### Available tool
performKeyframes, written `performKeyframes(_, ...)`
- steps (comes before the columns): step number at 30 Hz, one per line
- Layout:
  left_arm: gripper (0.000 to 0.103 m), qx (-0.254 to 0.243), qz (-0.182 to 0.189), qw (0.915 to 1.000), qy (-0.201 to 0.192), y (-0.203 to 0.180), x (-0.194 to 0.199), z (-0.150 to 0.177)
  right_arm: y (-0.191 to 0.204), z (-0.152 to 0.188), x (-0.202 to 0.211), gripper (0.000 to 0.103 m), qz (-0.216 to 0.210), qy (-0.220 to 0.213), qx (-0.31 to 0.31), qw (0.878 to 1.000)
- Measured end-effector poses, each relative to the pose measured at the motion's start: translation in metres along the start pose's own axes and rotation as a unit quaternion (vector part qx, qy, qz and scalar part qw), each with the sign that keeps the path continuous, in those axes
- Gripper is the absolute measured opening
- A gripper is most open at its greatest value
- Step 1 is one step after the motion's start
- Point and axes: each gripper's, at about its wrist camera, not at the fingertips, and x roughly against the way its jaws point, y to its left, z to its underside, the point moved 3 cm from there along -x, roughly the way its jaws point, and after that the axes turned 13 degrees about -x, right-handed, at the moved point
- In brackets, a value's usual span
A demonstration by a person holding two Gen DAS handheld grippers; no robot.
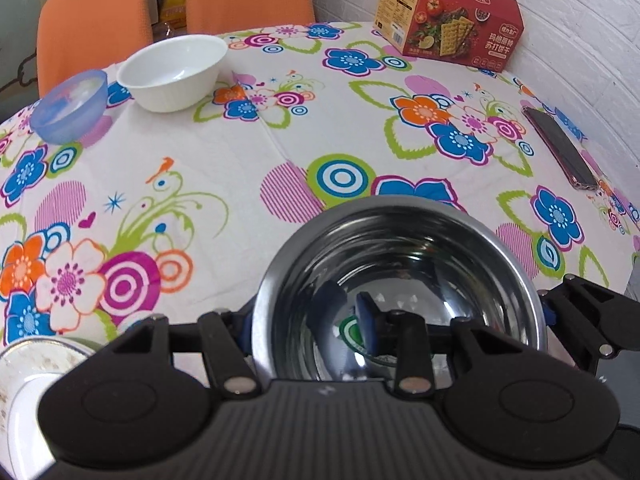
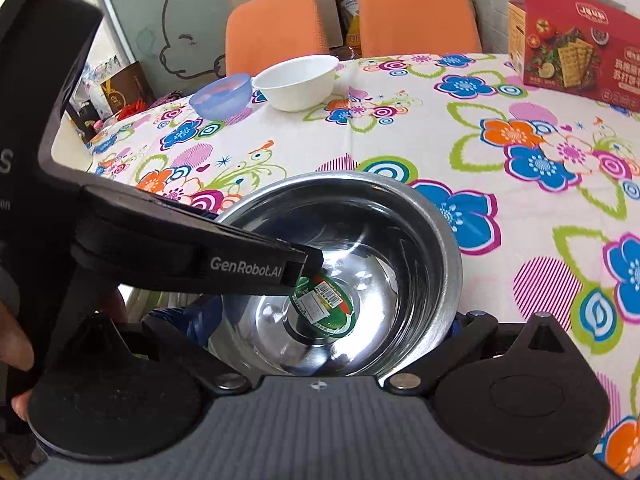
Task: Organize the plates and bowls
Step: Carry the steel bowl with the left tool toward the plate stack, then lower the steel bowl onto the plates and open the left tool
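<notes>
Steel bowl (image 1: 400, 264): we see it on the flowered tablecloth (image 1: 224, 160) at the near edge, upright, with a green sticker (image 2: 324, 304) on its bottom.
Left gripper (image 1: 308, 320): we have one finger outside the bowl's left wall and the other, blue-padded, inside; it clasps that wall.
Right gripper (image 2: 332, 332): its fingers are spread wide on either side of the bowl, clasping nothing that we can see.
White bowl (image 1: 174, 72): at the far side, just beside a blue bowl (image 1: 70, 106).
Cracker box (image 1: 448, 20): far right corner.
Phone (image 1: 560, 148): right edge.
</notes>
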Motion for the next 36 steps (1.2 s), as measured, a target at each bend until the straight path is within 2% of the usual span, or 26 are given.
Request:
performKeyframes(8,0.036,0.013,-0.008,0.9998,-0.011,0.005,-0.006,-0.006,-0.006,-0.004,-0.009,0.090,-0.015,0.004,-0.014,1.000)
performKeyframes(10,0.046,0.018,-0.001,0.9998,-0.012,0.006,-0.006,-0.006,-0.006,-0.003,-0.007,0.089,-0.016,0.010,-0.006,1.000)
performKeyframes(11,0.071,0.025,0.002,0.9996,-0.012,0.008,-0.005,-0.006,-0.007,-0.003,-0.003,0.089,-0.020,0.010,-0.004,1.000)
performKeyframes(12,0.080,0.038,0.000,0.9991,-0.020,0.012,-0.001,-0.004,-0.010,-0.003,0.005,0.089,-0.026,0.002,-0.007,1.000)
performKeyframes(14,0.082,0.053,-0.009,0.9975,-0.046,0.020,0.013,-0.003,-0.019,-0.007,0.025,0.089,-0.023,-0.031,-0.018,0.999)
performKeyframes(17,0.093,0.075,-0.032,0.9933,-0.082,0.040,0.041,-0.004,-0.033,-0.019,0.052,0.089,-0.014,-0.081,-0.043,0.996)
performKeyframes(21,0.093,0.095,-0.059,0.9887,-0.100,0.062,0.061,-0.006,-0.035,-0.033,0.059,0.089,-0.018,-0.087,-0.049,0.995)
performKeyframes(27,0.094,0.110,-0.077,0.9852,-0.106,0.083,0.078,0.001,-0.013,-0.053,0.040,0.089,-0.022,-0.055,-0.009,0.998)
performKeyframes(36,0.097,0.103,-0.077,0.9847,-0.118,0.107,0.081,-0.002,0.036,-0.116,-0.005,0.089,0.009,-0.033,0.072,0.997)
